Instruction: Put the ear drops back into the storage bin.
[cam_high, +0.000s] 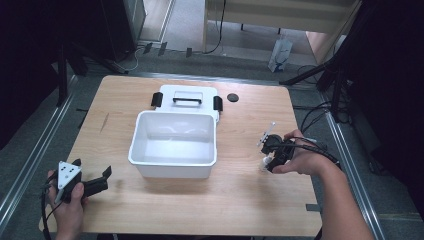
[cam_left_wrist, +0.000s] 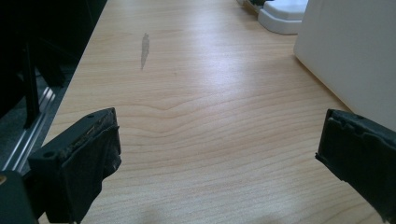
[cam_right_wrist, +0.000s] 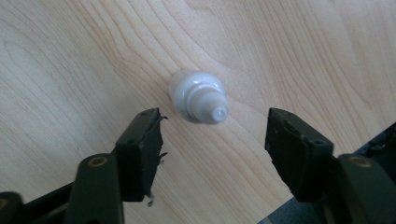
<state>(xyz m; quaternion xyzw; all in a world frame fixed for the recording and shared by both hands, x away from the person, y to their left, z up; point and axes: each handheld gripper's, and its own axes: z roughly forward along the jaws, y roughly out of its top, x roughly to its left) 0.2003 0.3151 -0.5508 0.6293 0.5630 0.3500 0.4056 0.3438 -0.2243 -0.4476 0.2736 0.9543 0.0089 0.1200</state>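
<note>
So a small white plastic dropper bottle with a ribbed screw cap (cam_right_wrist: 200, 96) is seen standing upright on the light wooden table (cam_high: 240, 200), over on the right side and well apart from the open white plastic storage box (cam_high: 173, 145). The right gripper (cam_right_wrist: 215, 135) is held just above it, pointed down at the tabletop, with its black jaws spread wide and one jaw on each side of the bottle, nothing touched as far as can be told. In the high view the bottle (cam_high: 267, 161) is mostly hidden behind that gripper (cam_high: 272, 155), only a bit of white is shown near the jaw tips. The left gripper (cam_left_wrist: 219, 154) is kept low at the near left corner of the table, jaws wide apart too and nothing gripped, with bare wood between them and the box's white side wall seen off to its right. In the high view it (cam_high: 102, 181) is shown aimed towards the box. The box's white lid with a black handle and black latches (cam_high: 187, 100) is laid open behind it, and a small round black disc (cam_high: 232, 97) is parked just past the lid's right corner.
</note>
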